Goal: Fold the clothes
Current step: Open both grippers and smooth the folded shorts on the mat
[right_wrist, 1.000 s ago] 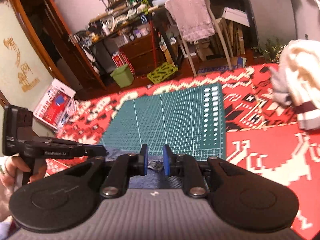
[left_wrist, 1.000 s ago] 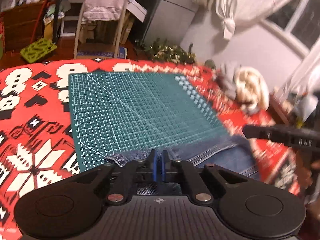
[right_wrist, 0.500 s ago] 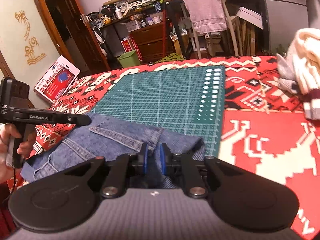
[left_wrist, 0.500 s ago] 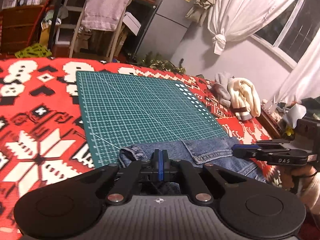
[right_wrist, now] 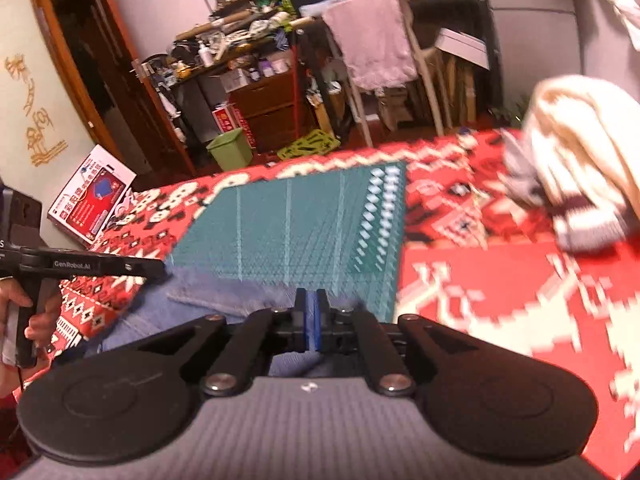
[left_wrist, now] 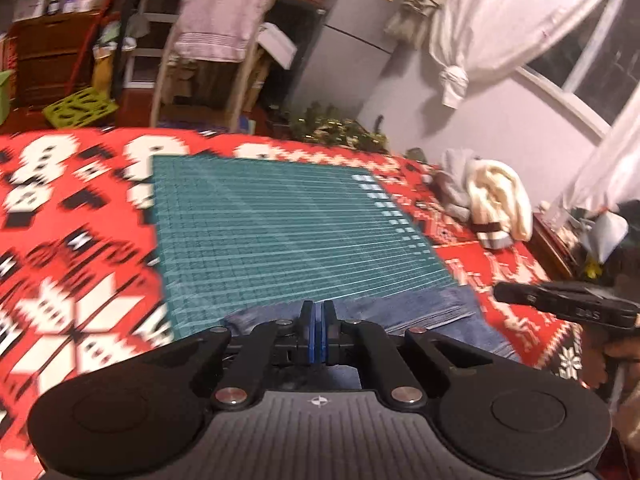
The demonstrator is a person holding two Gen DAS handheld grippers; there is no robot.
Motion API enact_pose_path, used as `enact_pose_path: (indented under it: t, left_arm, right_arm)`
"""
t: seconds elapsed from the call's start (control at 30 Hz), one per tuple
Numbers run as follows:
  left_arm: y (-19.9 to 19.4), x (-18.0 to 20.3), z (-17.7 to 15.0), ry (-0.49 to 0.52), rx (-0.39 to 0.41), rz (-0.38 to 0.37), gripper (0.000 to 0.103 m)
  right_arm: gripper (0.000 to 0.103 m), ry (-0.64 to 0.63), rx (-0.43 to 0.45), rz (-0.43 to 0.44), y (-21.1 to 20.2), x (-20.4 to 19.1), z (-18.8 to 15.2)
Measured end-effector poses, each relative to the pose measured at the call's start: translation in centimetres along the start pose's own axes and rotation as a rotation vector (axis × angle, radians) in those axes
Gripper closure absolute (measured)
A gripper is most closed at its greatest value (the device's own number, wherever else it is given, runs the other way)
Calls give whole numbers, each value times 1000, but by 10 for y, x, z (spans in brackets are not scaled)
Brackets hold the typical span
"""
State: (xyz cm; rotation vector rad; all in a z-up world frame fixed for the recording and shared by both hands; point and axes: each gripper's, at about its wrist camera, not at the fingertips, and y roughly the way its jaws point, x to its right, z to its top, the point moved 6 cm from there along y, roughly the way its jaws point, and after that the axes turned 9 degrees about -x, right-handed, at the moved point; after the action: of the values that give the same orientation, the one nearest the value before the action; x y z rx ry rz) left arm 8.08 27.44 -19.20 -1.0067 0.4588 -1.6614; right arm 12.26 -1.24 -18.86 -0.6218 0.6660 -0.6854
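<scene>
Across both wrist views, a red patterned cloth (left_wrist: 80, 280) covers the work surface. On it lies a green cutting mat (left_wrist: 280, 232), motion-blurred. Jeans (left_wrist: 432, 312) lie at the mat's 6 o'clock edge, spilling onto the cloth; blue denim shows below and around both sets of fingers. At 3 o'clock from the mat, well apart, sits a cream garment (right_wrist: 580, 152) with a grey one just beside it. Beyond the surface at 12 o'clock: a chair with a pink towel (left_wrist: 224, 20).

Left gripper (left_wrist: 319, 328): blue pads pressed together, only a thin seam between them, denim directly beneath; cannot confirm fabric is pinched between them. Right gripper (right_wrist: 311, 320): pads likewise together over denim; pinch not visible either. Each view shows the other gripper from the side, held by a hand (right_wrist: 24, 312).
</scene>
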Motion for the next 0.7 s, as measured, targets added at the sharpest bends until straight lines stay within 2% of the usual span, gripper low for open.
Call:
enact_pose_path:
  t: [0.1,0.17,0.3,0.37,0.5,0.6,0.63,0.7]
  left_arm:
    - [8,11,6,20,-1,9,100]
    - [15,18,4,9,-15,-10,100]
    - [22,17,-10,35,-23,14,96]
    - [25,16,-17,48,-27,26,98]
    - [19,9,-19,50,-35,30,100]
    - [9,11,-19,55,-31,53,101]
    - [4,13,-18,54,-21,60,101]
    - [-7,19,-16,34,10,39,100]
  right_arm:
    - [100,-10,-11,1,8,0,1]
    - [100,-16,-18,1,13,0,1]
    - [103,-30,-33,2,24,0,2]
    - [103,-36,-40,2,29,0,3]
    - [103,-20,-44,-20,23,4,-5]
    - [101,1,-64,-63,12,12,-12]
    - [101,-6,-66,-103,8,12,-13]
    - [101,-32,-23,-102,-9,1,-9]
